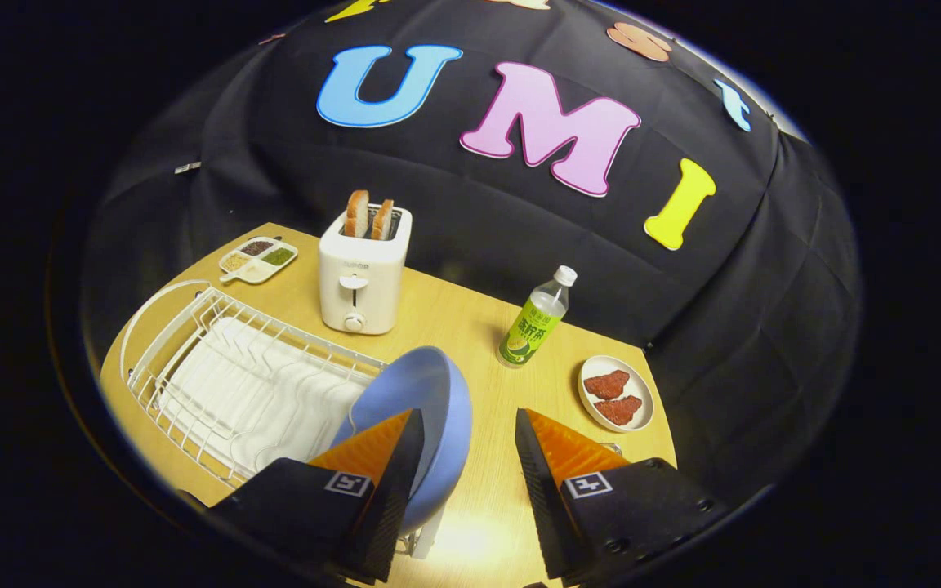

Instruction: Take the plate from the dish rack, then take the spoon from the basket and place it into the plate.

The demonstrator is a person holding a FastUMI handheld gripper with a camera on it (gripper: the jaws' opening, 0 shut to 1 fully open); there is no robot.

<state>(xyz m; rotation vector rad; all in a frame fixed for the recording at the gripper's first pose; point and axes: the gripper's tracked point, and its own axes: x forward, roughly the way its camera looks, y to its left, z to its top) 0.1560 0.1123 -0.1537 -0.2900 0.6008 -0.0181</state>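
1. Fingers of the gripper [464, 457] stand wide apart, holding nothing; the left one overlaps the plate [430, 400].
2. Plate stands on edge at the rack's [217, 359] near end, by the tabletop's [470, 327] front edge.
3. Judgement: straddle the rim squarely, close firmly, then lift straight up clear of the wires.

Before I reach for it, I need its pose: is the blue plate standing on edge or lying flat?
On edge: the blue plate stands upright at the dish rack end, the open tool just short of it.
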